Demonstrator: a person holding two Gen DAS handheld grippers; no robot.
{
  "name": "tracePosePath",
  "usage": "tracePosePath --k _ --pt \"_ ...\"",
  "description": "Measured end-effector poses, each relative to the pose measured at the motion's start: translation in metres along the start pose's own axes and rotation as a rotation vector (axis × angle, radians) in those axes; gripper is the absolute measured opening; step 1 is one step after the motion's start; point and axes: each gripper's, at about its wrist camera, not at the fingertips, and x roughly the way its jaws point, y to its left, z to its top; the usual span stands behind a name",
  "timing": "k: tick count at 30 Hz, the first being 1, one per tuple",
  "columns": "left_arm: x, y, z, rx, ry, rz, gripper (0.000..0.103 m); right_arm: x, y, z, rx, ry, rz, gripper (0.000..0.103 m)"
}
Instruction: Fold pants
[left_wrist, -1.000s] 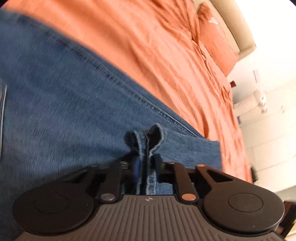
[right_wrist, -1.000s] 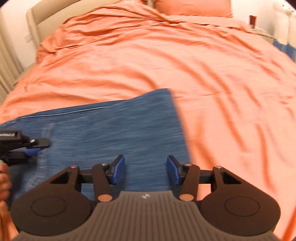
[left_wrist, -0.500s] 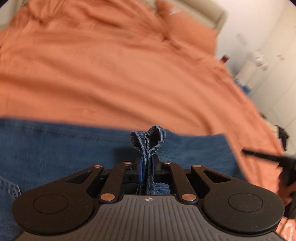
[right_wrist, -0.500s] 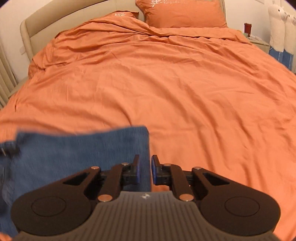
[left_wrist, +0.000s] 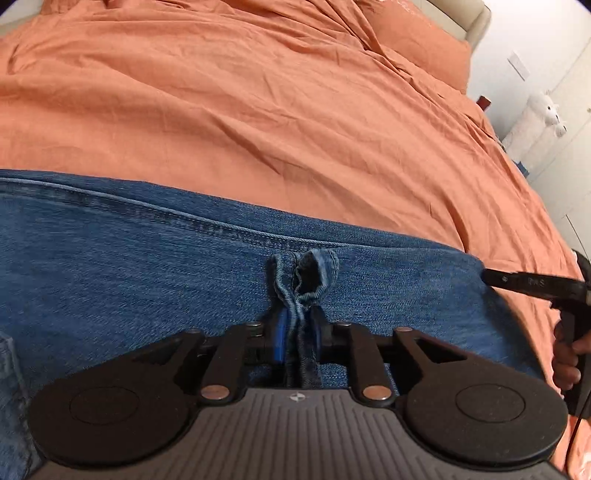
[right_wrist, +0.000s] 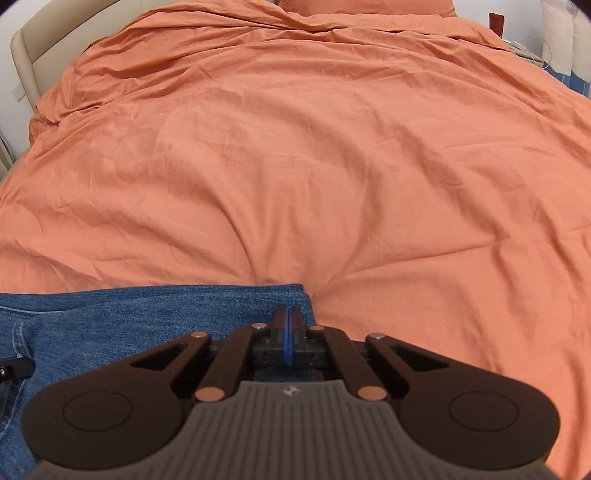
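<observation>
Blue denim pants (left_wrist: 147, 266) lie flat across the near part of an orange bed. My left gripper (left_wrist: 297, 321) is shut on a bunched fold of the pants, a hem loop (left_wrist: 314, 273) sticking up between its fingers. In the right wrist view the pants (right_wrist: 129, 314) end at a folded corner (right_wrist: 295, 291). My right gripper (right_wrist: 289, 325) is shut, its blue pads pressed together over that corner; whether cloth lies between them I cannot tell. The right gripper also shows in the left wrist view (left_wrist: 532, 284), at the pants' right edge.
The orange duvet (right_wrist: 314, 166) covers the whole bed beyond the pants. An orange pillow (left_wrist: 417, 48) and a beige headboard (right_wrist: 55, 40) lie at the far end. White plush toys (left_wrist: 535, 122) and a nightstand stand to the right of the bed.
My right gripper closed from wide open and moved to the pants' right corner. My left gripper kept its hold on the denim fold and swung to face the head of the bed.
</observation>
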Motion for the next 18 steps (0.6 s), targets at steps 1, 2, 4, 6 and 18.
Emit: tracePosePath --k 1,2,4,6,18 --pt "-0.007 -0.002 0.0 0.0 0.004 0.012 0.03 -0.01 -0.001 -0.001 -0.005 -0.013 0.011 0.0" --pt "-0.015 -0.005 -0.001 0.009 -0.003 0.027 0.03 -0.021 -0.001 -0.002 -0.018 -0.029 0.025 0.002" --pt "-0.037 -0.012 -0.009 0.043 -0.044 0.035 0.031 -0.048 -0.001 -0.013 -0.064 -0.052 0.05 0.003" --pt "-0.055 -0.022 -0.018 0.049 -0.057 0.015 0.031 -0.075 -0.002 -0.031 -0.111 -0.068 0.06 0.003" --pt "-0.056 -0.061 -0.075 0.114 0.027 0.139 0.025 -0.121 0.0 -0.145 -0.246 -0.054 0.012 0.002"
